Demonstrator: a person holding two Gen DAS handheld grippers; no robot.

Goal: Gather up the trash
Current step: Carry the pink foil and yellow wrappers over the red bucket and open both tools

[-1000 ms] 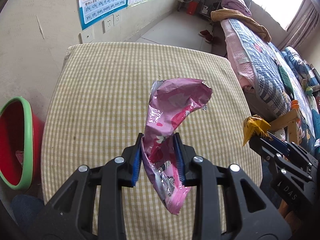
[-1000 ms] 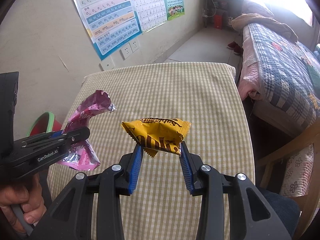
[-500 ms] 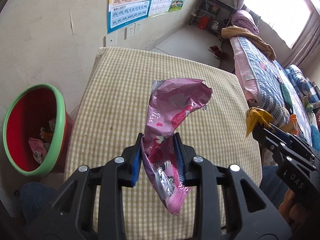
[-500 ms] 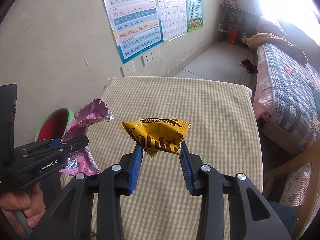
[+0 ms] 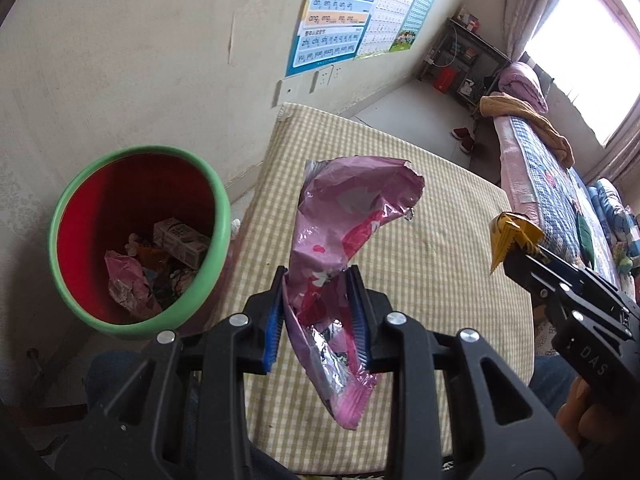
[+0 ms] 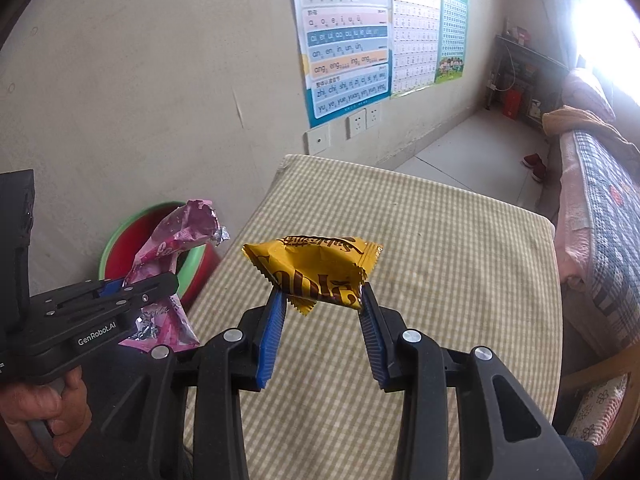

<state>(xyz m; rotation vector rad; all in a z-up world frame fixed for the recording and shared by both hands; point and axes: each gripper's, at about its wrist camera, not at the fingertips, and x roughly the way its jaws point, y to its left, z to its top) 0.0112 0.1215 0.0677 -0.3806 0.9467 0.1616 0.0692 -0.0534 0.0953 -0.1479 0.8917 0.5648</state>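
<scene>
My left gripper [image 5: 318, 280] is shut on a crumpled pink foil wrapper [image 5: 344, 216], held above the left edge of the checked table [image 5: 440, 220]. The wrapper also shows in the right wrist view [image 6: 176, 240]. My right gripper [image 6: 322, 300] is shut on a yellow snack packet [image 6: 316, 270], held over the table [image 6: 440, 260]. The packet's tip shows in the left wrist view [image 5: 510, 236]. A red bin with a green rim [image 5: 216, 200] stands on the floor left of the table, with several pieces of trash inside; it also shows in the right wrist view [image 6: 132, 228].
A wall with posters [image 6: 348, 40] and sockets runs behind the table. A bed [image 5: 560, 184] with a patterned quilt stands to the right, and a shelf [image 5: 460, 60] at the far end. The person's knee [image 5: 112, 376] shows below the bin.
Both grippers have swung left toward the bin, each keeping its wrapper. The bin is now much nearer and more fully in view on the left.
</scene>
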